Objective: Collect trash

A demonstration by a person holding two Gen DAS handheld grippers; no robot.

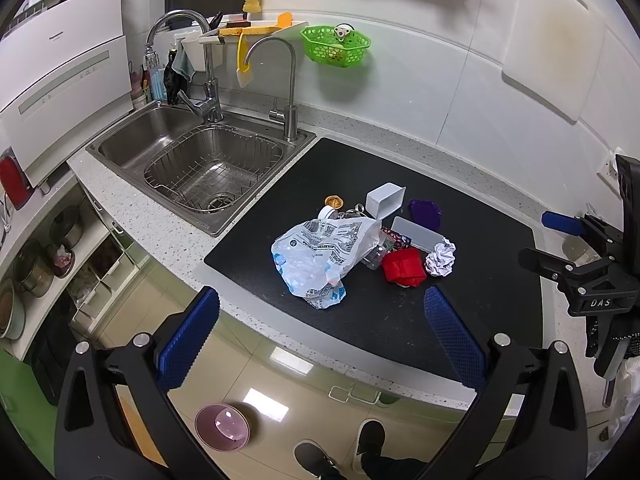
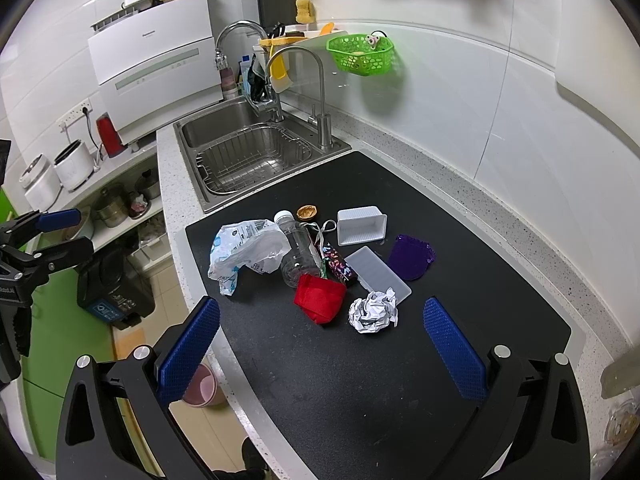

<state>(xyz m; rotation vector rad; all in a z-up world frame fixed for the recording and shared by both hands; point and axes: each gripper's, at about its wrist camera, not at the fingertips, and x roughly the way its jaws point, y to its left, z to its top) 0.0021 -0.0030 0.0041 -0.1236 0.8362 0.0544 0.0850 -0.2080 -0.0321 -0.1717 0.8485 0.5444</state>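
On black matte mat [image 2: 360, 380]: crumpled white paper ball [image 2: 374, 311]; soft red fabric pouch [image 2: 319, 297]; clear ribbed plastic bottle [image 2: 298, 254]; wrinkled printed plastic bag [image 2: 246, 252]; rectangular white ridged box [image 2: 362, 225] on its side, flat lid [image 2: 378, 270] beside; purple pouch [image 2: 411, 257]. Left gripper [image 1: 322, 334] and right gripper [image 2: 322, 338]: blue textured pads spread wide, empty, touching nothing. Speckled stone counter [image 2: 500, 216]; steel sink [image 2: 256, 160] adjoining; white tiled wall.

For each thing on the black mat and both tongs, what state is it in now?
Left tongs: open, empty.
Right tongs: open, empty.
Plastic bag: crumpled, lying flat.
Bottle: on its side, capped.
White box: tipped on its side, empty.
Paper ball: crumpled.
Lid: lying flat.
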